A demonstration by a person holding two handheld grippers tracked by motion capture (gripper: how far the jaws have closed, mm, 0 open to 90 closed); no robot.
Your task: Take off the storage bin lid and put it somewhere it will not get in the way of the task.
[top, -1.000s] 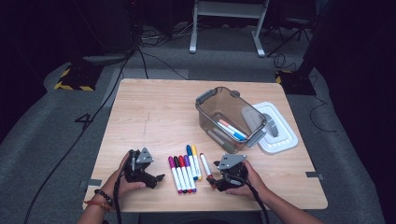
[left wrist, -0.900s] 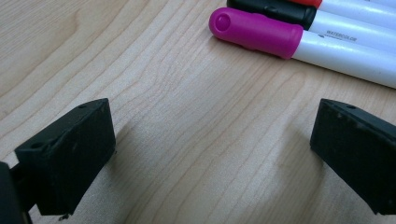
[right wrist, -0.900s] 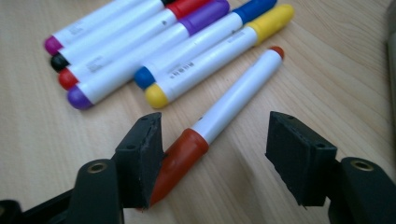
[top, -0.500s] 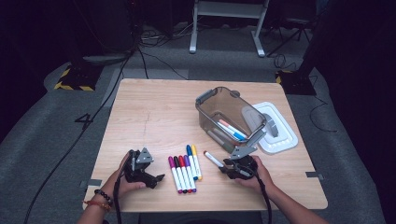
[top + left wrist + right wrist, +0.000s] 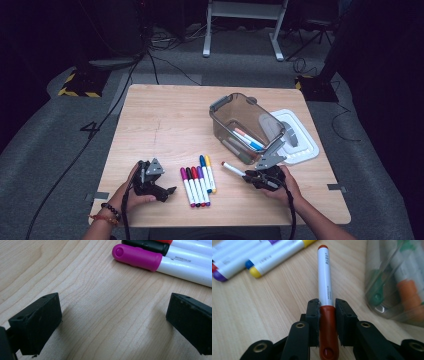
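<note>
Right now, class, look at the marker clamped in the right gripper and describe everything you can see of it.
The marker has a white barrel with small printed lettering, a reddish-brown cap and a matching plug at its far end. It looks like smooth plastic, capped and intact. The right gripper, whose jaws have just been closing, pinches it at the cap's rim, one black pad on each side. It points away from the gripper over the wooden table, between the row of markers and the clear bin, apart from both.

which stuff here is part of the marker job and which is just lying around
In the job:
- white marker with a red-brown cap, clamped in the right gripper
- row of five white markers with coloured caps
- clear plastic bin with markers inside

Lying about:
- white bin lid
- left gripper, open over bare wood
- floor cables
</note>
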